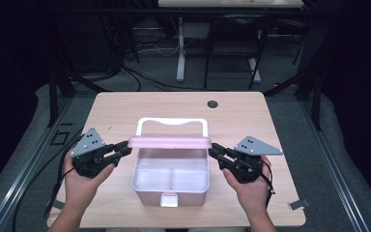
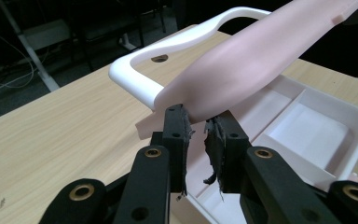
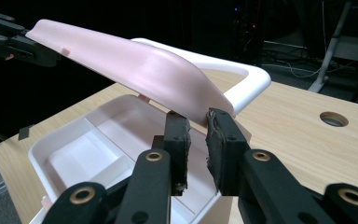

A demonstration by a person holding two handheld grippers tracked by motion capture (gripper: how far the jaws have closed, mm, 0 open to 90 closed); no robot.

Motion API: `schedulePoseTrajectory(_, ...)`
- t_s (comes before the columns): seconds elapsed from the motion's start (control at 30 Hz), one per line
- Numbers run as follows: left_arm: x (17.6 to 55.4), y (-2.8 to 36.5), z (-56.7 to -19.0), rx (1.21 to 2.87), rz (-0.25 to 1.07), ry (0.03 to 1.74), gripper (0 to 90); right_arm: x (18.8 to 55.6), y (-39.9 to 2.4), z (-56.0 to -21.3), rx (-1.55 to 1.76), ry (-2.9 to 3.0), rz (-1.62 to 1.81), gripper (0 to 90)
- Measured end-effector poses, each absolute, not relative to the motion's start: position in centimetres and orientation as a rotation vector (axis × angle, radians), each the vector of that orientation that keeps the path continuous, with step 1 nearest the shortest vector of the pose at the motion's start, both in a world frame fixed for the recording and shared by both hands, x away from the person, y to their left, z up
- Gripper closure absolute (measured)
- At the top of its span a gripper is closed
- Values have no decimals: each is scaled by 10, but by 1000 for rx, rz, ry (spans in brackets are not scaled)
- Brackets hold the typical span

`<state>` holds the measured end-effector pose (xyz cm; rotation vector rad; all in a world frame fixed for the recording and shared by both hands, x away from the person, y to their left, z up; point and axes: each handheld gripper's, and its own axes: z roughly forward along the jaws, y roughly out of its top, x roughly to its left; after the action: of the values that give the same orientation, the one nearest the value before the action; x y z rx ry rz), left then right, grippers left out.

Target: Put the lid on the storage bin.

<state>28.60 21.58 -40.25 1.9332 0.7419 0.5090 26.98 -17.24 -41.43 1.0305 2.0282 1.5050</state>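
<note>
Closest to me in the high view are my two hands on the black two-jaw grippers. My left gripper (image 1: 124,149) has its jaws nearly closed on the left end of the pale pink plastic lid (image 1: 169,142); in the left gripper view the worn black pads (image 2: 181,130) pinch that lid's edge (image 2: 242,70). My right gripper (image 1: 214,151) is likewise narrowed onto the right end, the pads (image 3: 179,133) clamping the lid's corner (image 3: 135,65) in the right gripper view. The lid is held tilted above the rear half of the pink rectangular plastic box (image 1: 170,189), which sits open at the middle of the light wooden table (image 1: 116,108), with white divided compartments inside and a small latch at its front. Behind the lid stands the box's white loop handle (image 1: 172,121). Farther back, a round hole (image 1: 212,104) is in the tabletop. I can read no writing or labels anywhere.
</note>
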Motion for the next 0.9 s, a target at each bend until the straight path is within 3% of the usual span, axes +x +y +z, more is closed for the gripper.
schedulePoseTrajectory(0.9,264,218,-415,1979,470,735,751,248,-173,-427,1030,2102,1463,762)
